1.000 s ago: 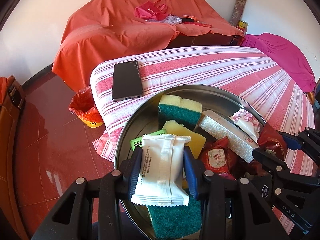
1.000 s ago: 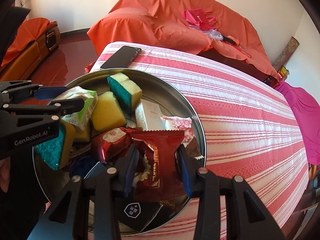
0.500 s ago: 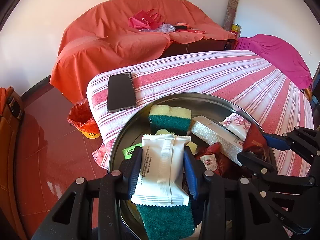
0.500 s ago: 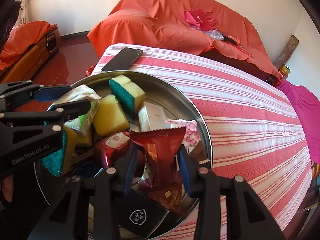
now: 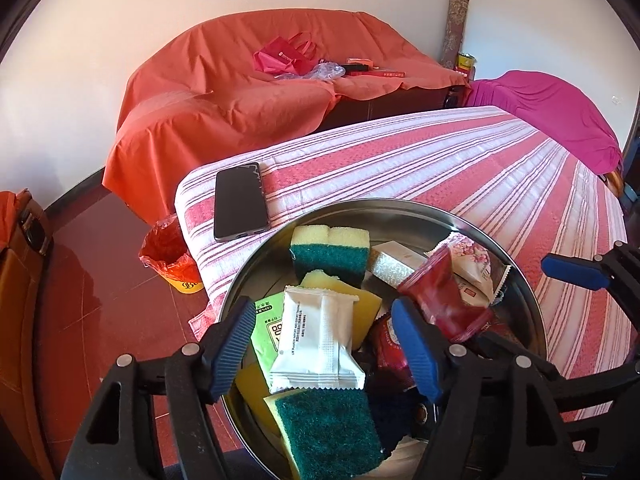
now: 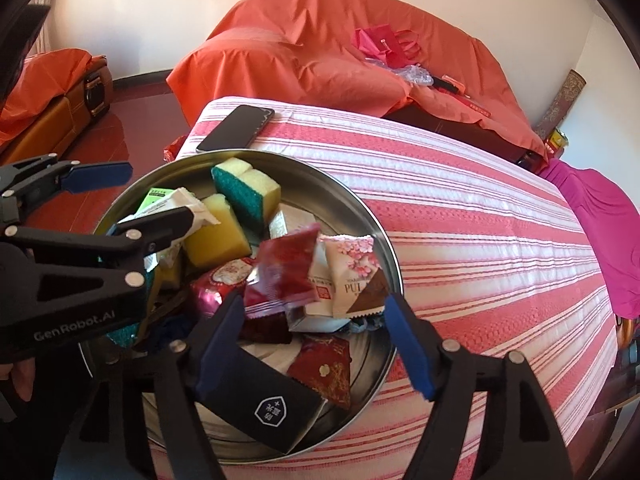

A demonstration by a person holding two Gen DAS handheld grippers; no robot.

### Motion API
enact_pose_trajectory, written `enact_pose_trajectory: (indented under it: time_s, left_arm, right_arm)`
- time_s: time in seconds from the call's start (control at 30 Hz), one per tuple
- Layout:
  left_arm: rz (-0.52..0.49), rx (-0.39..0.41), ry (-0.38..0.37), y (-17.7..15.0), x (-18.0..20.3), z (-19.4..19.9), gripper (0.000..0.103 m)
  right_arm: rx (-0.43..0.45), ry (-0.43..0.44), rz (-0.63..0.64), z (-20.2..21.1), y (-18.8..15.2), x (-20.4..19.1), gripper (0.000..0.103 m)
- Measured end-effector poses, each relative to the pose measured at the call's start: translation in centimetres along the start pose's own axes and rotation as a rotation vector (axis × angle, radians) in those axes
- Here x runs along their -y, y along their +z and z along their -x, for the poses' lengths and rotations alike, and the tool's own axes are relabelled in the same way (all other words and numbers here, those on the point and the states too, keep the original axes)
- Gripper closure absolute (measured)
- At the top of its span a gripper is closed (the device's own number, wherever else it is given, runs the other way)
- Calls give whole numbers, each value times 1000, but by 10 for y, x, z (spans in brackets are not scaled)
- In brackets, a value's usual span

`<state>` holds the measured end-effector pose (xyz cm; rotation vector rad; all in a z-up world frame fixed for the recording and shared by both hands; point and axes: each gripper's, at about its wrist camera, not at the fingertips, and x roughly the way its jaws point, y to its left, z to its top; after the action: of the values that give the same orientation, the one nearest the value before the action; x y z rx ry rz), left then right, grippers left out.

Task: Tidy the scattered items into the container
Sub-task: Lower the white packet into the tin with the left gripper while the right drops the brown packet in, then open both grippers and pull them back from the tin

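A round metal tray on the striped table holds sponges, snack packets and boxes. My left gripper is open above the tray; a white packet lies loose between its pads, on a yellow sponge. My right gripper is open above the tray; a red snack packet is free between its jaws, blurred and tilted. It also shows in the left wrist view. A green-and-yellow sponge lies at the tray's far side.
A black phone lies on the striped tablecloth beyond the tray, near the table's corner. An orange-covered sofa stands behind the table. A red bin bag sits on the floor by the table.
Both grippers have opened. The white packet has left the left gripper's pads and rests in the tray. The red packet has left the right gripper's pads and is dropping.
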<state>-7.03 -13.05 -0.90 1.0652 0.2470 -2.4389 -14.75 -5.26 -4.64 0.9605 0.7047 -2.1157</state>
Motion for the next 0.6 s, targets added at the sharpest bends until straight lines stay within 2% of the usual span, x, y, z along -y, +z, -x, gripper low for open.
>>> enact_pose_trajectory:
  time_s: [0.1, 0.23, 0.37, 0.43, 0.6]
  left_arm:
    - [-1, 18, -12, -1, 3, 6, 22]
    - [32, 34, -89, -5, 7, 14, 7]
    - [35, 9, -128, -11, 19, 14, 4]
    - [31, 2, -128, -13, 26, 14, 1]
    - [-10, 20, -126, -18, 42, 21, 1]
  right_arm:
    - [6, -13, -18, 12, -5, 2, 19]
    - [11, -27, -35, 25, -16, 6, 15]
    - [16, -34, -76, 36, -30, 19, 11]
    - [17, -40, -98, 39, -35, 27, 11]
    - [27, -59, -147, 49, -48, 46, 10]
